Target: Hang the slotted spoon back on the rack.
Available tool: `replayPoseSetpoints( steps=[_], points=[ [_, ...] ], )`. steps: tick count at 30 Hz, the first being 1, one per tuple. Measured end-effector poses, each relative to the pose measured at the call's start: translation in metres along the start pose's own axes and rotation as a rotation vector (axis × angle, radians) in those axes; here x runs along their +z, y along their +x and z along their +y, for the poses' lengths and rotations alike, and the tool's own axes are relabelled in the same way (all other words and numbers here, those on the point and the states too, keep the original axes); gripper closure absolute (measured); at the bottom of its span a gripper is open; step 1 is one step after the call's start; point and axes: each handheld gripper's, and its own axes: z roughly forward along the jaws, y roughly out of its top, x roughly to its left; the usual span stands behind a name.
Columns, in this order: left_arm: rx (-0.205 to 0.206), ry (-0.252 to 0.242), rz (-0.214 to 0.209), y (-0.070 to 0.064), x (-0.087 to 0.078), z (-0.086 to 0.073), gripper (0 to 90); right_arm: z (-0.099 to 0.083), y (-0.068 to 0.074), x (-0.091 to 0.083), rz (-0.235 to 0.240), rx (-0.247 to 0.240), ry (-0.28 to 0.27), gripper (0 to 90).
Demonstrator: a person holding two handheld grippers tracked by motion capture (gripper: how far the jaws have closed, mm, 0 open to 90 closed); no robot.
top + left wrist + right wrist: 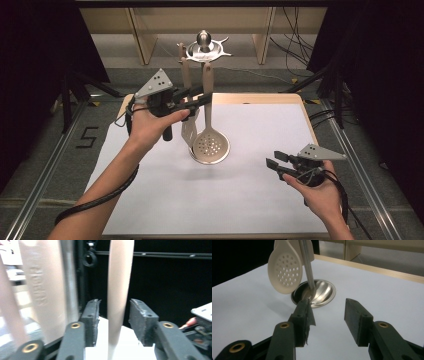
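Note:
A metal utensil stand [204, 47] rises at the back middle of the white-covered table [240, 200]. A beige slotted skimmer [210, 145] and a beige spatula [189, 127] hang from it. My left gripper [204, 98] is open at the skimmer's handle [207, 80]. In the left gripper view the skimmer handle [118, 290] runs upright between the jaws of the left gripper [113, 317], with a gap on each side. My right gripper [275, 160] is open and holds nothing, low at the right. From the right gripper [328, 317] I see the skimmer bowl [284, 270] and the stand's round base [324, 293].
The spatula's wide handle [42, 290] and the stand's steel pole [68, 277] hang just left of the left jaw. A wooden table edge [260, 98] runs along the back. Dark curtains and metal rails flank the table; cables lie at the back right.

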Motion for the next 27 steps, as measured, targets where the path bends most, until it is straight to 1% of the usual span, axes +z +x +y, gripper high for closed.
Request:
replayPoseSetpoints(
  steps=[1, 3, 5, 6, 7, 8, 9, 10, 11, 12, 13, 14, 15, 16, 17, 18, 19, 20, 21, 22, 23, 24, 26, 27],
  points=[
    [0.016, -0.001, 0.014, -0.001, -0.004, -0.001, 55.1, 0.000, -0.002, 0.000, -0.008, -0.021, -0.002, 56.2],
    [0.033, -0.013, 0.024, -0.005, -0.012, -0.005, 53.2, 0.000, -0.003, -0.001, -0.016, -0.047, -0.010, 55.7],
    [0.054, -0.022, 0.035, -0.009, -0.022, -0.009, 51.7, 0.000, -0.004, -0.002, -0.022, -0.037, -0.014, 55.4],
    [0.061, -0.028, 0.039, -0.010, -0.026, -0.011, 51.0, 0.000, -0.003, -0.002, -0.021, -0.015, -0.010, 55.3],
    [0.066, -0.030, 0.044, -0.011, -0.030, -0.014, 50.2, -0.001, -0.003, -0.003, -0.026, -0.007, -0.006, 55.1],
    [0.072, -0.032, 0.060, -0.013, -0.035, -0.018, 48.9, 0.000, -0.005, -0.003, -0.031, -0.014, -0.002, 54.9],
    [0.081, -0.034, 0.084, -0.014, -0.040, -0.023, 47.5, -0.001, -0.007, -0.003, -0.035, -0.035, -0.010, 54.7],
    [0.089, -0.033, 0.102, -0.014, -0.045, -0.028, 46.7, -0.002, -0.007, -0.002, -0.045, -0.044, -0.009, 54.5],
    [0.094, -0.034, 0.111, -0.014, -0.049, -0.035, 46.5, -0.002, -0.007, -0.003, -0.056, -0.052, 0.002, 54.4],
    [0.096, -0.028, 0.118, -0.014, -0.054, -0.041, 46.2, -0.002, -0.006, -0.003, -0.065, -0.034, 0.011, 54.3],
    [0.096, -0.019, 0.129, -0.012, -0.059, -0.049, 45.9, -0.003, -0.006, -0.002, -0.066, -0.027, 0.010, 54.2],
    [0.091, -0.017, 0.137, -0.011, -0.061, -0.053, 45.9, -0.004, -0.006, -0.002, -0.067, -0.023, 0.007, 54.1],
    [0.083, -0.017, 0.144, -0.010, -0.065, -0.058, 45.9, -0.004, -0.005, -0.001, -0.070, -0.008, 0.000, 54.0],
    [0.079, -0.019, 0.155, -0.008, -0.068, -0.063, 45.8, -0.004, -0.005, -0.001, -0.071, -0.009, 0.004, 53.8],
    [0.075, -0.022, 0.167, -0.007, -0.072, -0.067, 45.8, -0.004, -0.007, 0.000, -0.074, -0.036, -0.008, 53.6],
    [0.075, -0.025, 0.174, -0.007, -0.075, -0.071, 45.9, -0.004, -0.008, 0.001, -0.075, -0.045, -0.015, 53.5],
    [0.076, -0.026, 0.176, -0.007, -0.078, -0.074, 46.0, -0.004, -0.008, 0.000, -0.075, -0.037, -0.012, 53.4],
    [0.072, -0.028, 0.180, -0.006, -0.081, -0.076, 46.0, -0.004, -0.009, 0.000, -0.072, -0.048, -0.012, 53.4],
    [0.074, -0.031, 0.188, -0.006, -0.084, -0.078, 46.1, -0.003, -0.009, 0.000, -0.072, -0.044, -0.010, 53.3],
    [0.077, -0.032, 0.191, -0.005, -0.085, -0.079, 46.1, -0.003, -0.009, -0.001, -0.083, -0.050, 0.006, 53.3],
    [0.071, -0.029, 0.197, -0.004, -0.087, -0.080, 46.2, -0.003, -0.009, -0.001, -0.079, -0.045, 0.003, 53.2],
    [0.074, -0.026, 0.199, -0.003, -0.087, -0.081, 46.1, -0.002, -0.012, -0.001, -0.083, -0.077, 0.000, 53.1],
    [0.075, -0.021, 0.209, -0.003, -0.088, -0.084, 46.1, -0.002, -0.012, -0.001, -0.084, -0.080, 0.000, 52.9],
    [0.077, -0.017, 0.211, -0.002, -0.088, -0.085, 46.0, -0.001, -0.012, -0.002, -0.084, -0.074, -0.002, 52.9]
  ],
)
